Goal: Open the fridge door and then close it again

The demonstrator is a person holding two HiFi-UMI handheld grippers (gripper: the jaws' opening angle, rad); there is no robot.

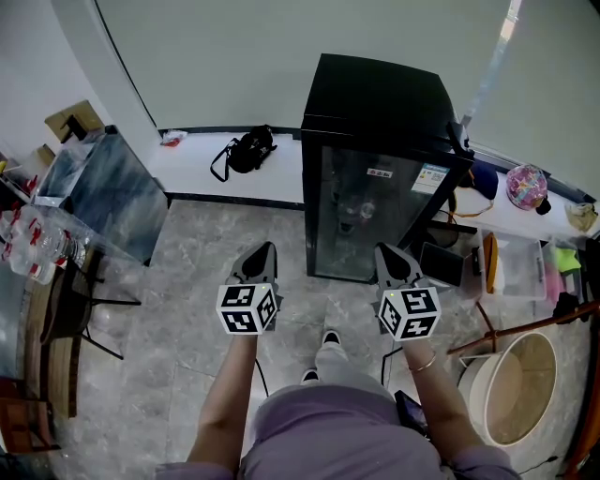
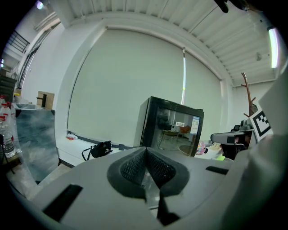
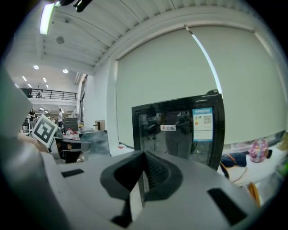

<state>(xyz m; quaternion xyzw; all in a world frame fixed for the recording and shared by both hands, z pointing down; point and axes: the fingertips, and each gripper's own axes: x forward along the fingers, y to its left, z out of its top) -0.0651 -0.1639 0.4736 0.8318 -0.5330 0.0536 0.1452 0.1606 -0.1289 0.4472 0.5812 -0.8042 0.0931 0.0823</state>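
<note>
Grey tile floor (image 1: 202, 239), pale wall (image 1: 225, 56) | fridge (image 1: 380, 103) at wall, glass door (image 1: 370, 216) shut: fits pre-open or post-close | R gripper (image 1: 391, 255) jaws together, empty, door at 12 o'clock, nearer | L gripper (image 1: 264, 251) jaws together, empty, door at 1 o'clock

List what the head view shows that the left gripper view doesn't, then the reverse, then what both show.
Head view only: the top of the fridge, the person's shoes and the tub.
Left gripper view only: the ceiling, its light, and the left gripper seen close up, fingers pressed together with nothing between them.
Both: the fridge with its door shut, the bag on the ledge, and the right gripper.
</note>
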